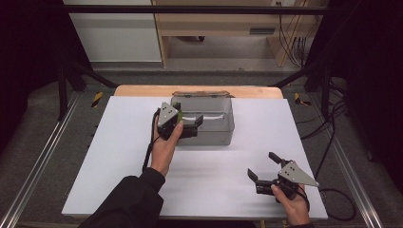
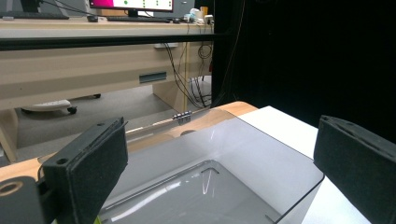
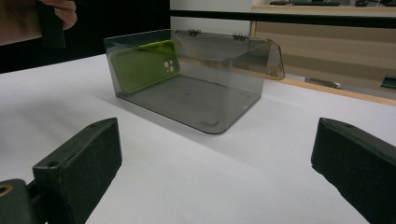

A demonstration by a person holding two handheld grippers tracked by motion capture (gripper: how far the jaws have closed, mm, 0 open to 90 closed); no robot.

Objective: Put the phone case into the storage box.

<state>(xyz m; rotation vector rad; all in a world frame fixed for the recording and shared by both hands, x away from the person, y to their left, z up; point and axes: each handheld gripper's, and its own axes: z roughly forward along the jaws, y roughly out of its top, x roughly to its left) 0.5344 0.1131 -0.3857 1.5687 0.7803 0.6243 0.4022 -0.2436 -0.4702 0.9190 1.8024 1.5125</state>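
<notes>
Green phone case [image 3: 145, 65] upright inside smoky box [image 3: 212, 100], both grippers' fingers spread.

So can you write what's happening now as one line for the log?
left gripper: open, over box | right gripper: open, above table | green phone case: leaning inside box

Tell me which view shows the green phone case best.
The right gripper view: the green phone case is seen through the smoky clear box, leaning against its left wall, camera cut-outs visible. The high view gives just a green sliver beside the left gripper. The left gripper view looks over the box's open top.
</notes>
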